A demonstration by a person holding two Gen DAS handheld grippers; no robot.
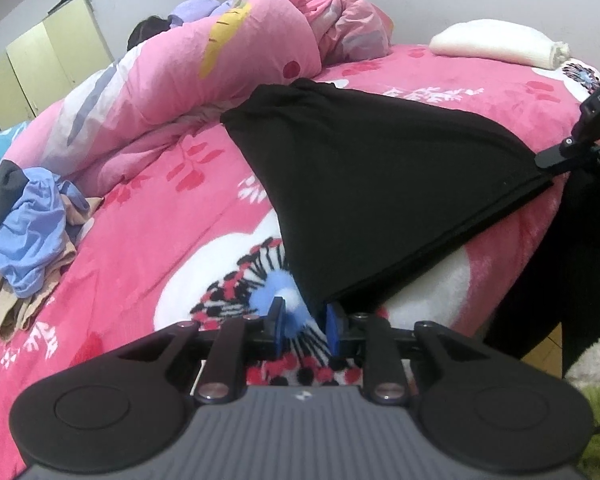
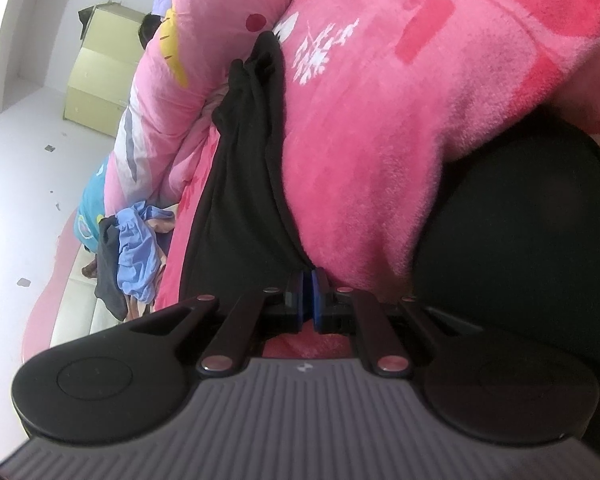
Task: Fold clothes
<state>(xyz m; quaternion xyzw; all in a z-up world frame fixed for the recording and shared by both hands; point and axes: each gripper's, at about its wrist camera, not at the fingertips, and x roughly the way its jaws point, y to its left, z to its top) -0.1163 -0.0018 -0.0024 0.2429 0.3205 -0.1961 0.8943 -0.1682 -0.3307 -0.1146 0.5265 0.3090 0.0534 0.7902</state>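
Garment [image 1: 364,184] first, from the left wrist view: a black piece, doubled over, is stretched above the pink bed [image 1: 148,264] with its lower edge running up and to the right. The left claw [image 1: 306,326] sits at the near, low corner of that edge; its blue pads stand a narrow way apart, and the cloth corner comes down against the right-hand pad, but I cannot tell whether the pads truly pinch it. The right claw [image 1: 568,156] is at the far end of the same edge, up at the right of the picture, and holds that corner. So the long edge lies between the two claws, and the body of the garment reaches away toward the quilt [image 1: 220,60]. A heap of unfolded clothes [image 1: 32,240] lies well apart to the left.

Right wrist view, rolled on its side: the right claw [image 2: 307,300] has its pads pressed close with black cloth [image 2: 240,200] running into the gap, so it grips the garment. The cloth stretches straight ahead from the pads, beside the bed [image 2: 400,140], toward the quilt [image 2: 188,60].

In my judgement the next fold turns on that shared edge: both claws must carry it forward together, and the left claw's hold is the doubtful one.
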